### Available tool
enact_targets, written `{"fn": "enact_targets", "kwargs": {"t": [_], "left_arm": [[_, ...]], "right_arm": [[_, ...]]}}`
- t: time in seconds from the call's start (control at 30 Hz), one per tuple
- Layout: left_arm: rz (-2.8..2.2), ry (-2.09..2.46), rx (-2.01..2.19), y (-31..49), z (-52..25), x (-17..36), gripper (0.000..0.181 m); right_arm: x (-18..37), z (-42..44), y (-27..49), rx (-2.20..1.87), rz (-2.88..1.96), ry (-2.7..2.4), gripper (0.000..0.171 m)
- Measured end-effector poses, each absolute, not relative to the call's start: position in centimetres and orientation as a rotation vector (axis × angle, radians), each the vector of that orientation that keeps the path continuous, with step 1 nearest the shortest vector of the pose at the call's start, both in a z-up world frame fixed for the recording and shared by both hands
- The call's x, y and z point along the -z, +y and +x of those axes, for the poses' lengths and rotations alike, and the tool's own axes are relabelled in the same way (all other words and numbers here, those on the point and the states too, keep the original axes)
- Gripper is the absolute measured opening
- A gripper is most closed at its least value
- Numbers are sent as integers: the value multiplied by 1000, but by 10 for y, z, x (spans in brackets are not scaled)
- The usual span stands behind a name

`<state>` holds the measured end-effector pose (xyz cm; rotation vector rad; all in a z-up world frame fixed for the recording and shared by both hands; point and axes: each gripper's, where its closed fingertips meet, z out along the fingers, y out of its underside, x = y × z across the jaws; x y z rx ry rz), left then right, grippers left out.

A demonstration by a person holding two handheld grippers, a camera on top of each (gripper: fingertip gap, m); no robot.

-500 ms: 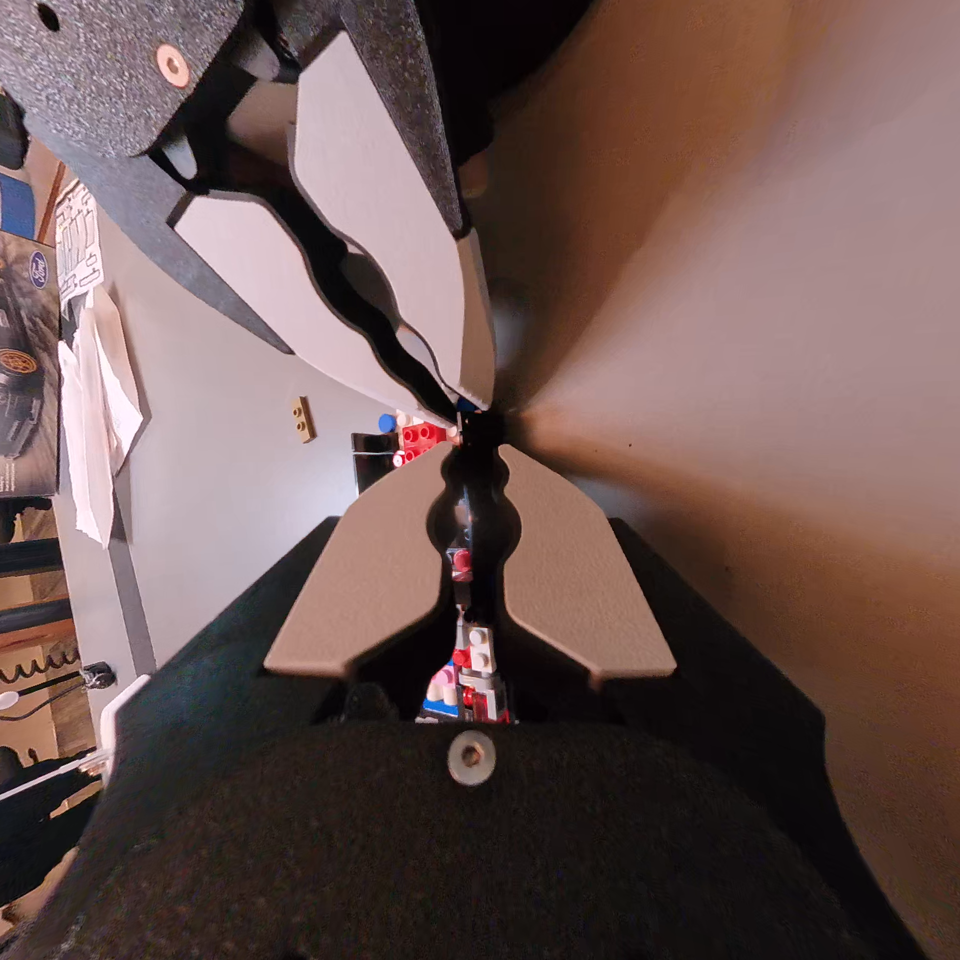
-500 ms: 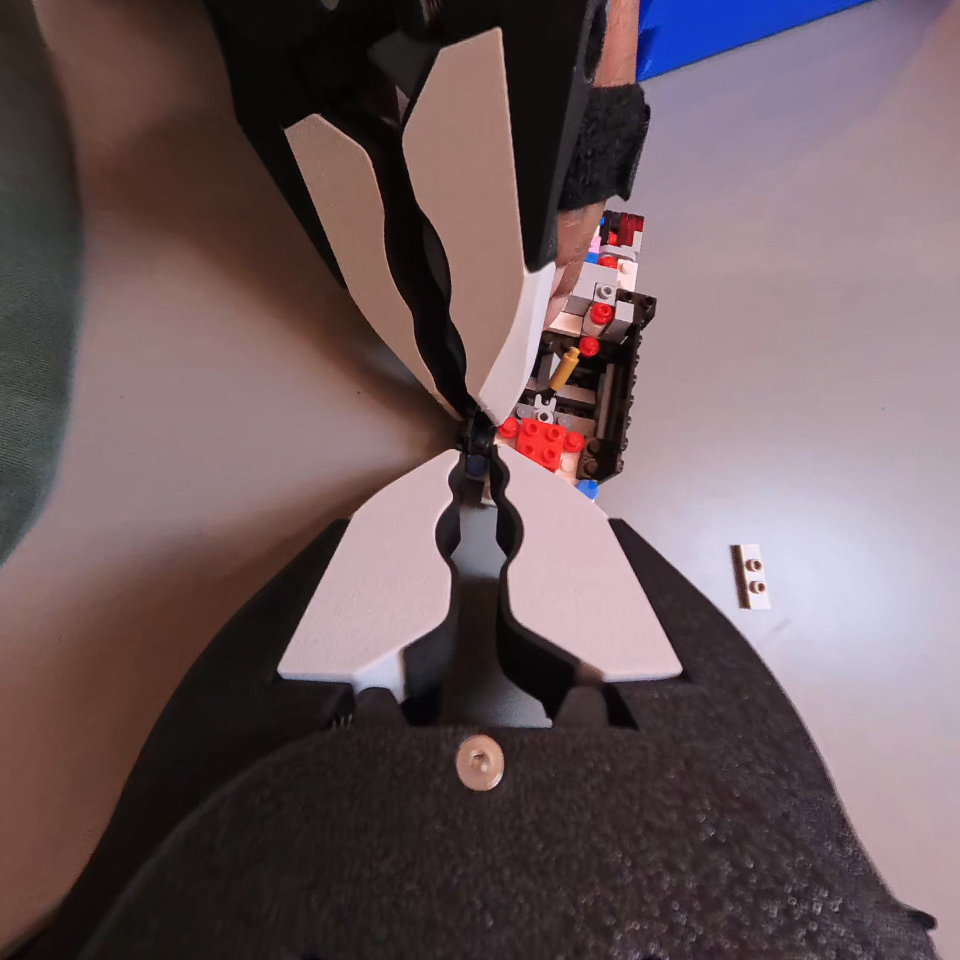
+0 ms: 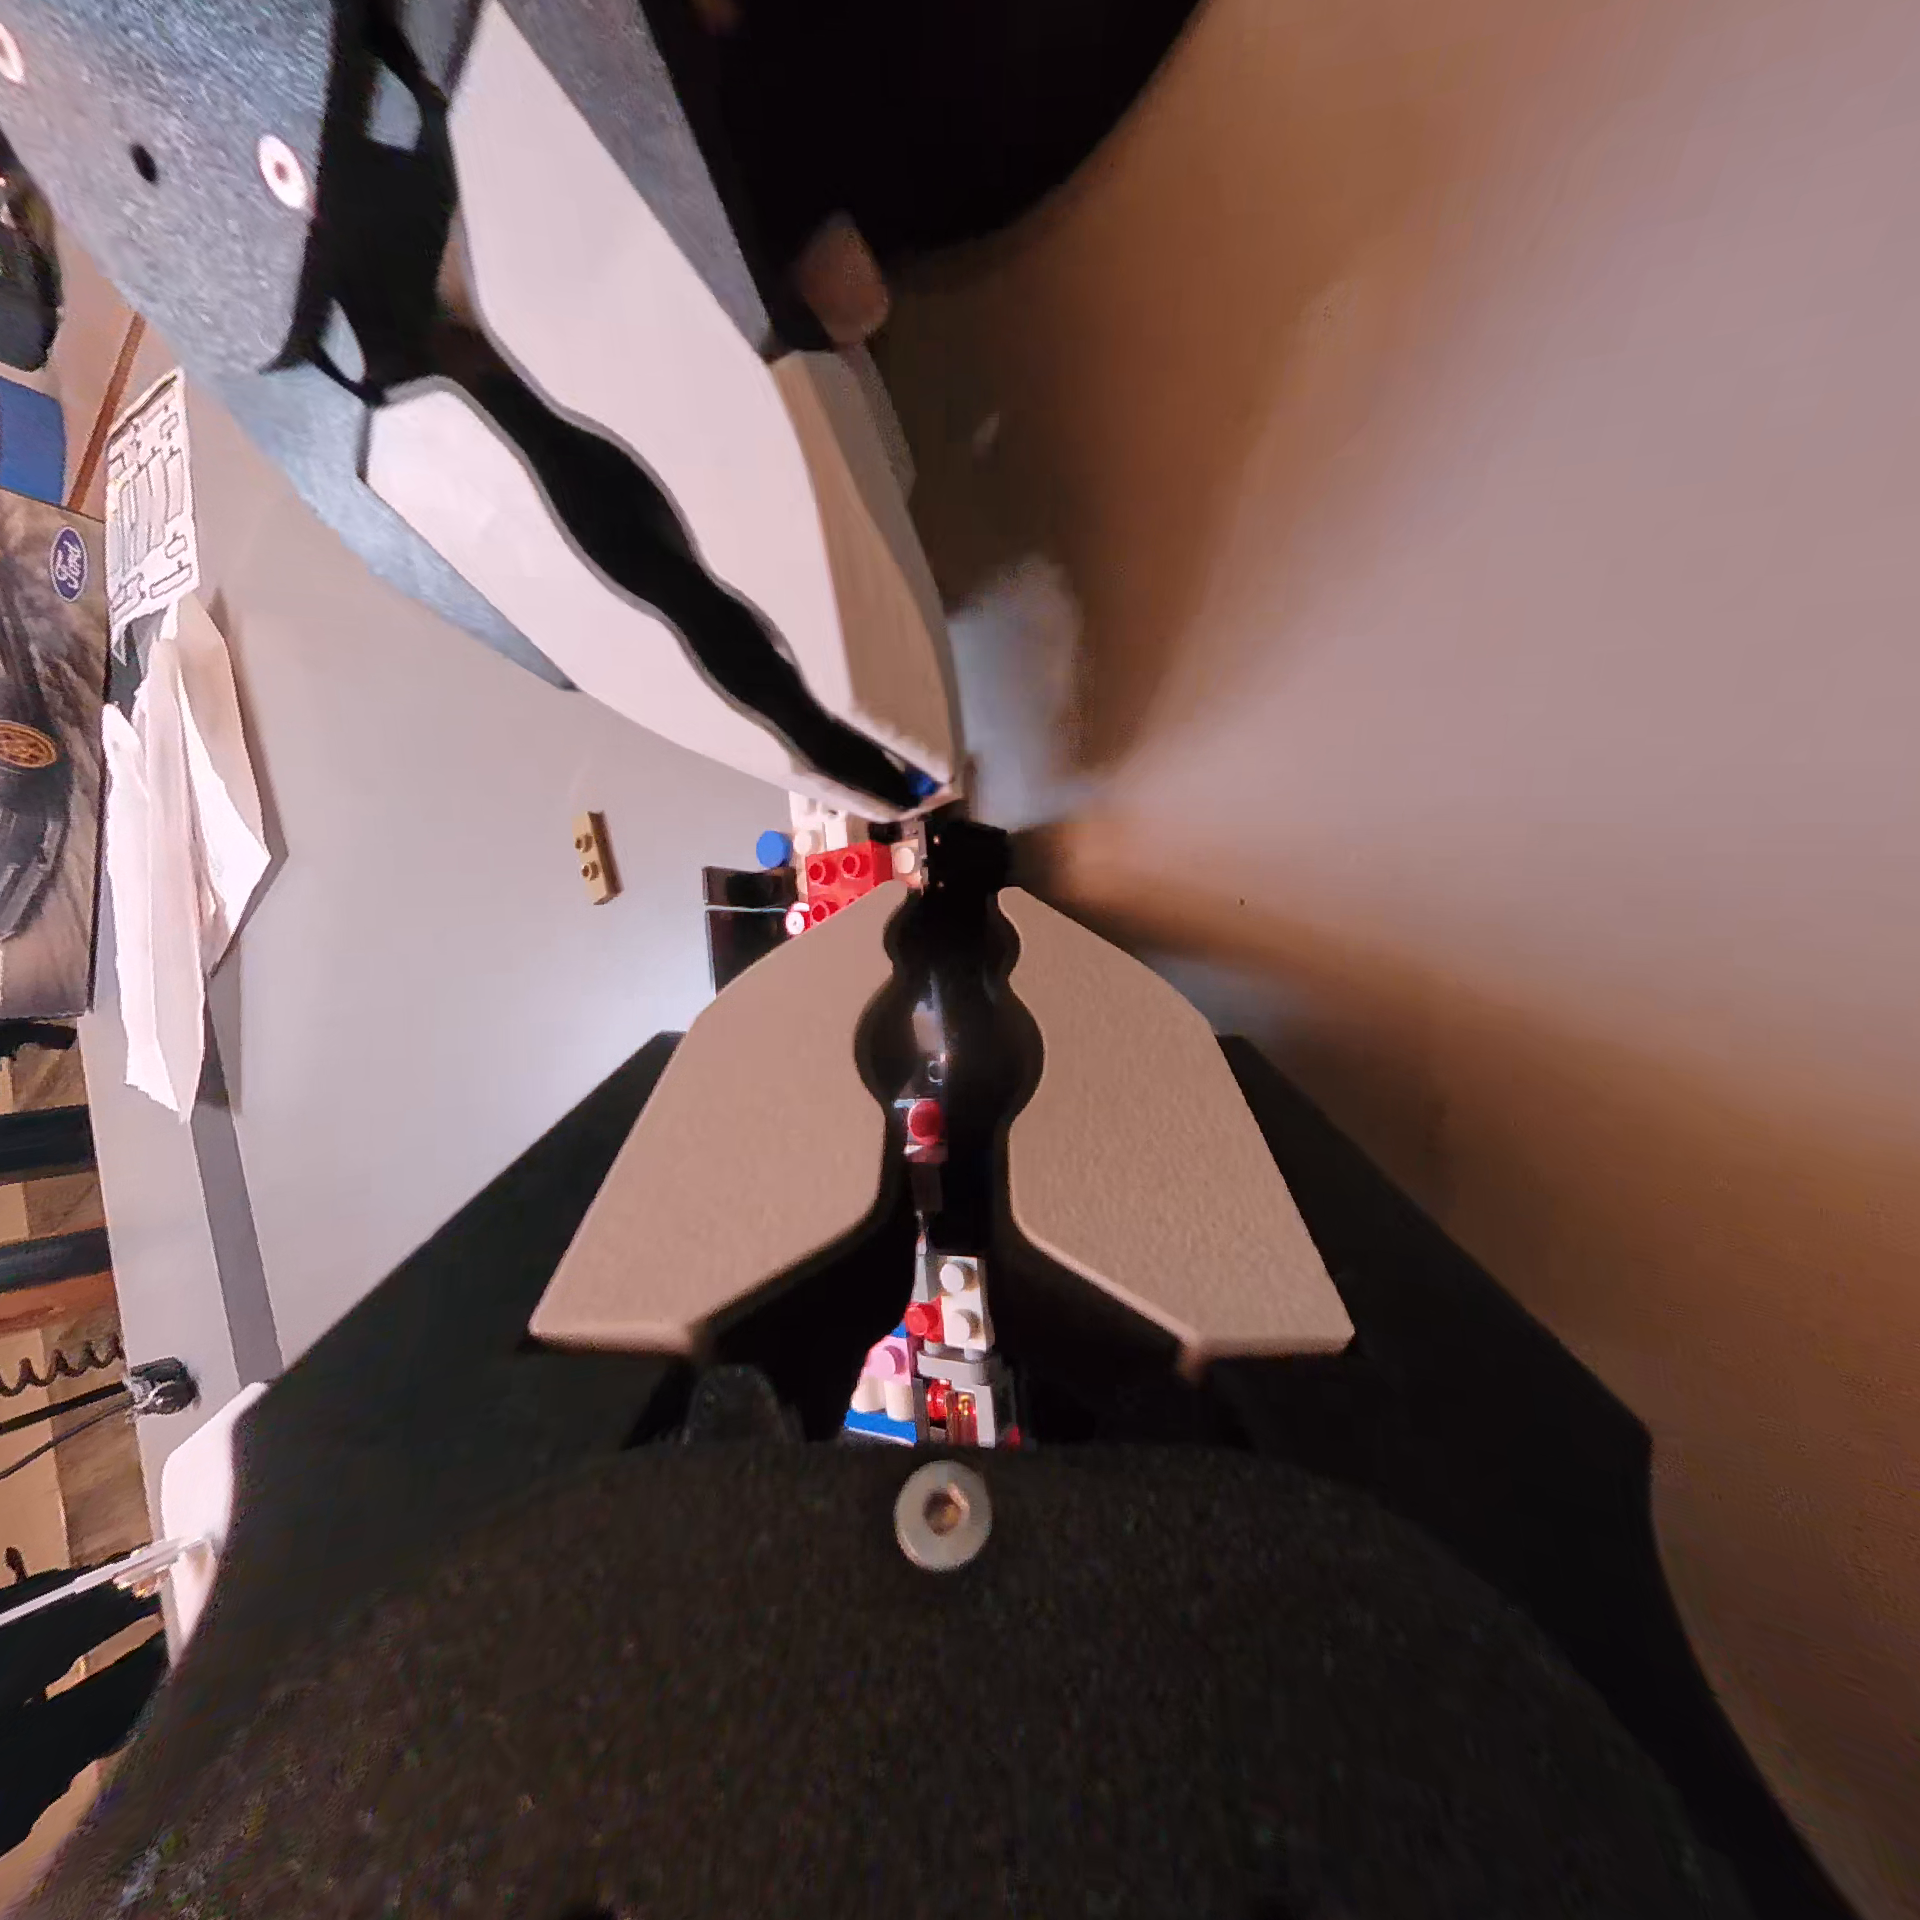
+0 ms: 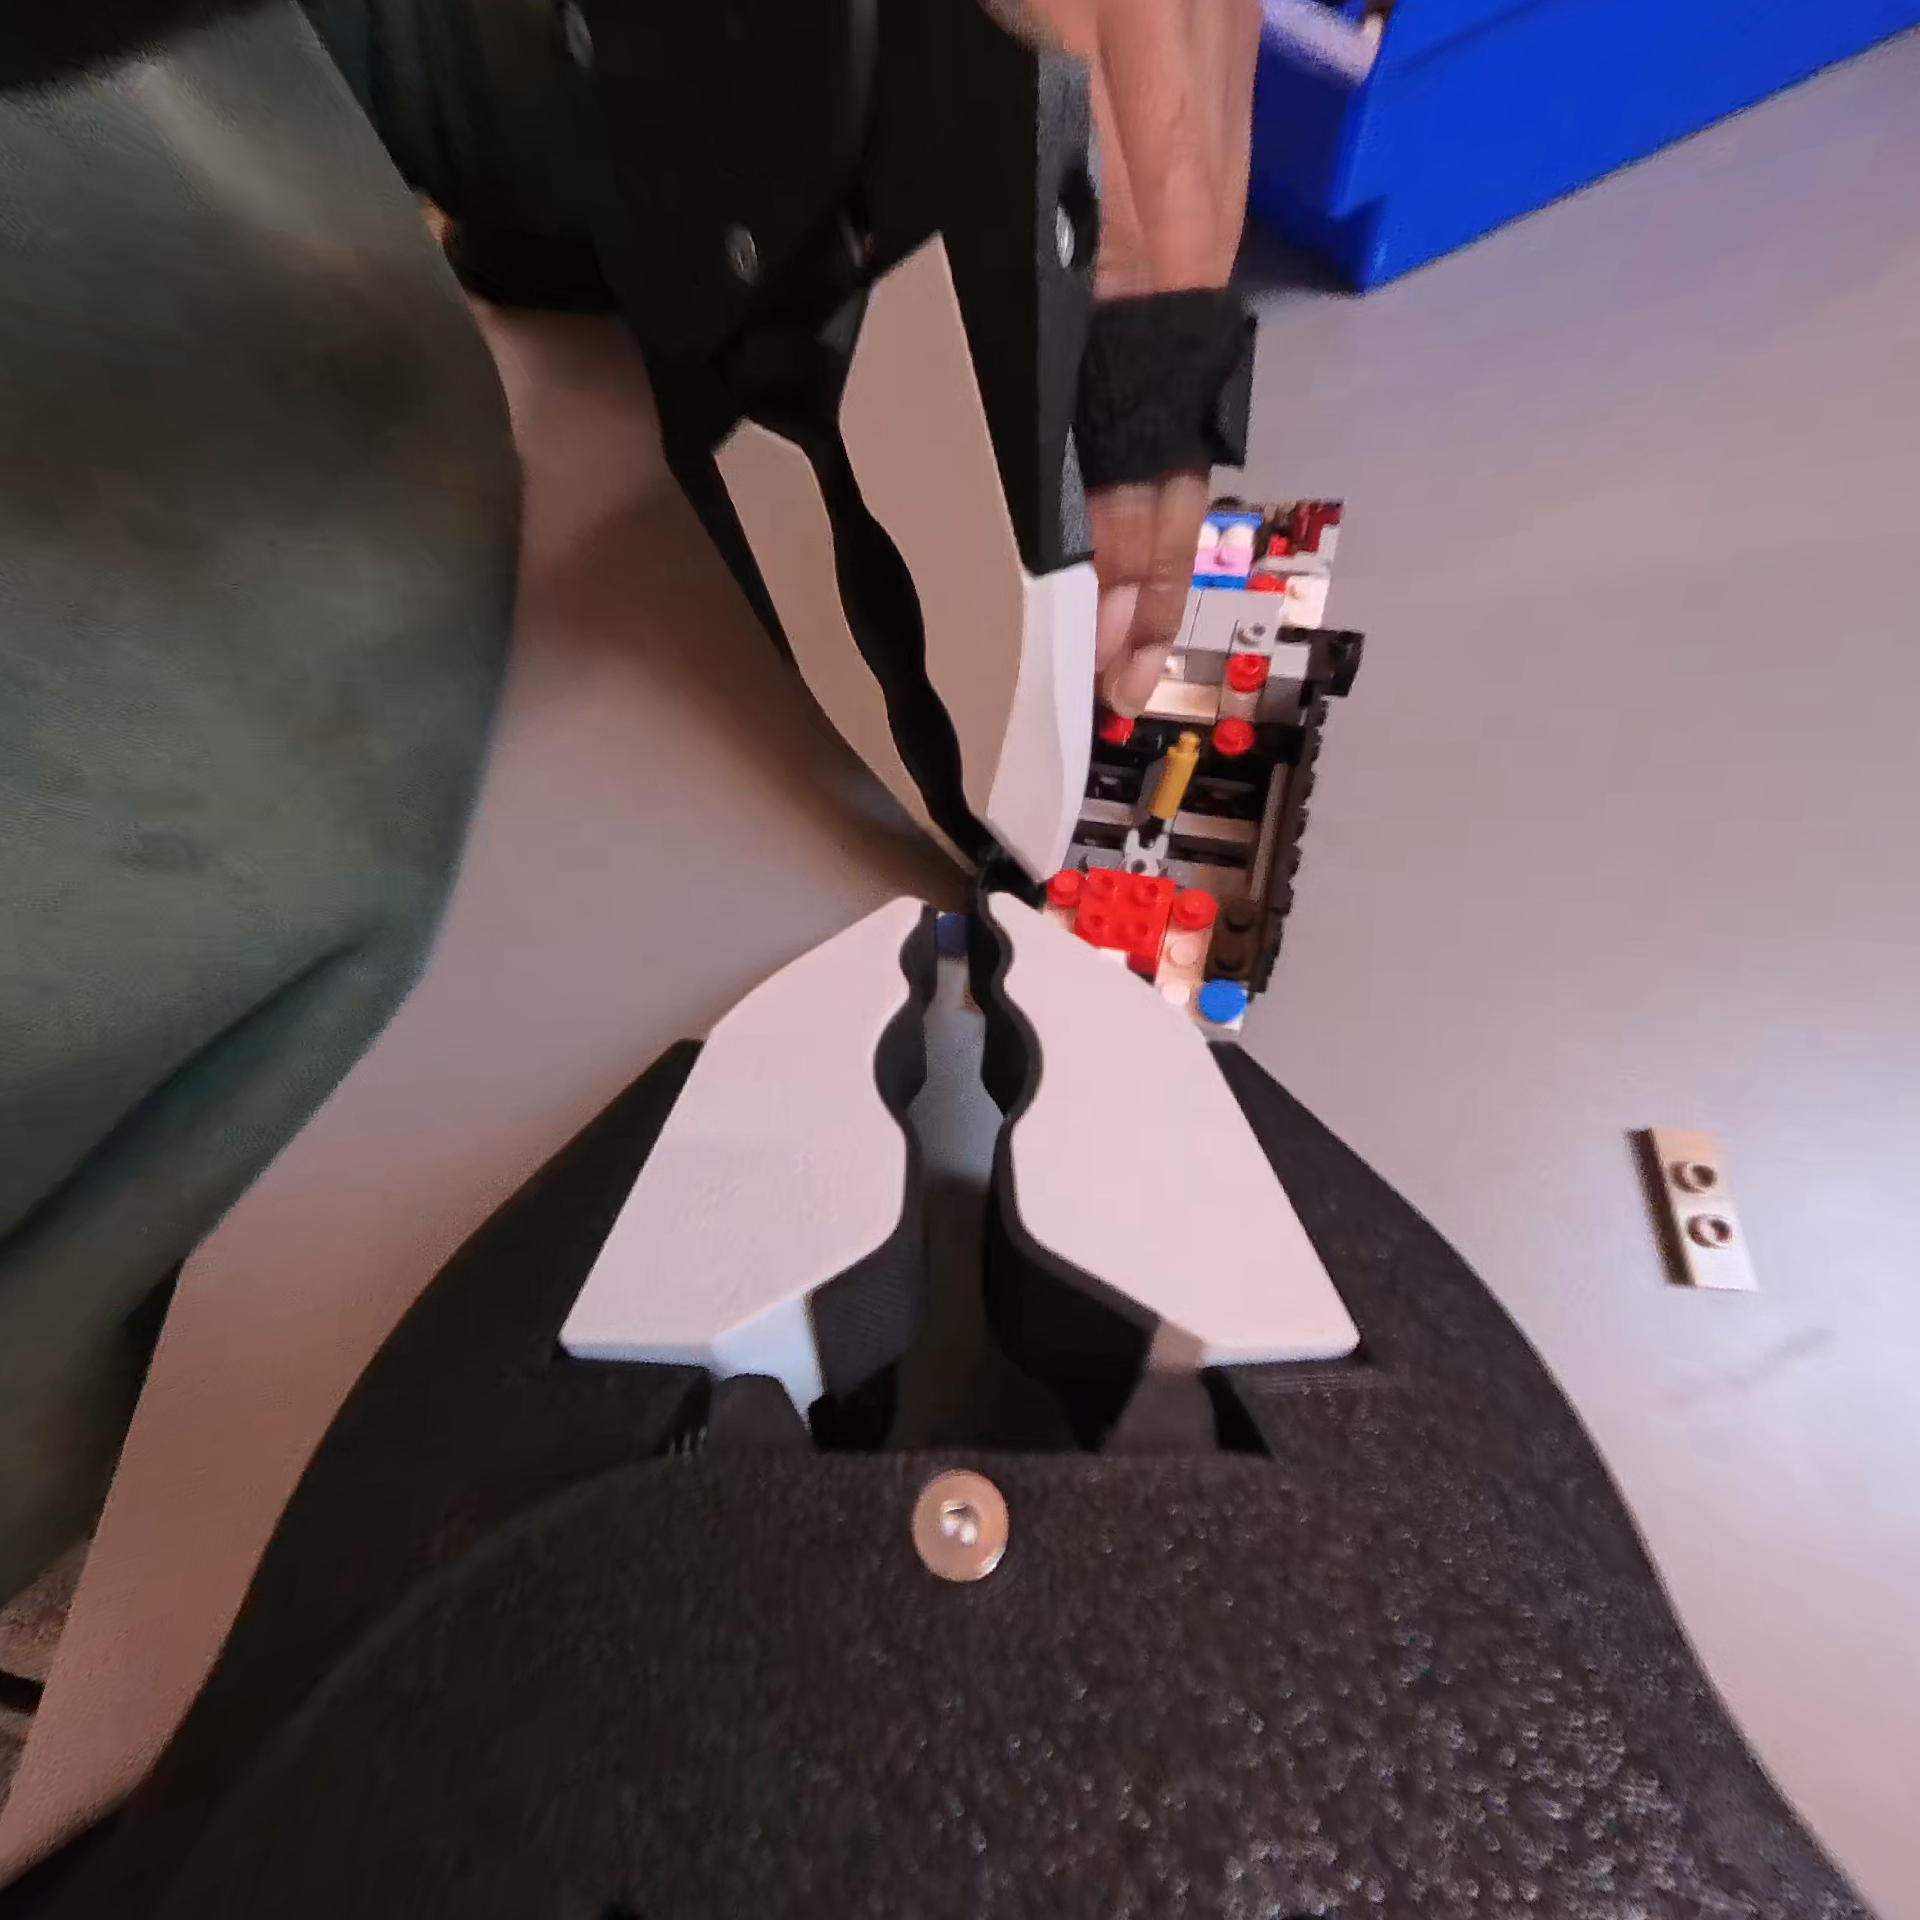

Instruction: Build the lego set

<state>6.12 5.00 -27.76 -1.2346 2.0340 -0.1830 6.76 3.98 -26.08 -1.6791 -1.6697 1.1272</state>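
Observation:
The part-built lego model [image 4: 1195, 831] has a black frame with red, grey, white and pink bricks. My left gripper [image 3: 951, 894] is shut on the model's black edge, and bricks show through the gap between its fingers [image 3: 790, 1143]. In the right wrist view the left gripper [image 4: 992, 878] comes down from above. My right gripper [image 4: 961, 920] is shut on a small blue piece [image 4: 948, 932], tip to tip with the left gripper at the model's corner. In the left wrist view the right gripper [image 3: 914, 795] reaches in from the upper left, beside the model's red bricks [image 3: 847, 868].
A tan two-stud plate [image 4: 1694, 1210] lies loose on the grey table, also in the left wrist view [image 3: 594, 857]. A blue bin [image 4: 1558, 135] stands at the far right. A set box [image 3: 42, 779], white bags [image 3: 166, 831] and a printed sheet [image 3: 151, 499] lie at the table's left. My two grippers' fingertips are within a few centimetres of each other. The tan two-stud plate [image 4: 1694, 1210] sits 11 cm or so from the ends of my left fingers. My left wrist view [image 3: 590, 852] looks at it from another angle.
Both grippers stay shut and tip to tip. In the right wrist view the left gripper and the model have shifted slightly right, and more of the hand holding it shows.

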Motion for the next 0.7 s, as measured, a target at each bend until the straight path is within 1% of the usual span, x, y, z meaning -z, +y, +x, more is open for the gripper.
{"fn": "enact_targets", "kwargs": {"t": [0.47,0.6,0.7], "left_arm": [[-1191,2048,173,52,53,277,11],[-1212,2043,187,52,51,276,20],[-1239,1991,288,48,53,266,23]], "right_arm": [[245,64,46,-1135,-1601,-1562,6],[244,62,48,-1109,-1576,-1546,6],[243,61,49,-1063,-1536,-1551,6]]}}
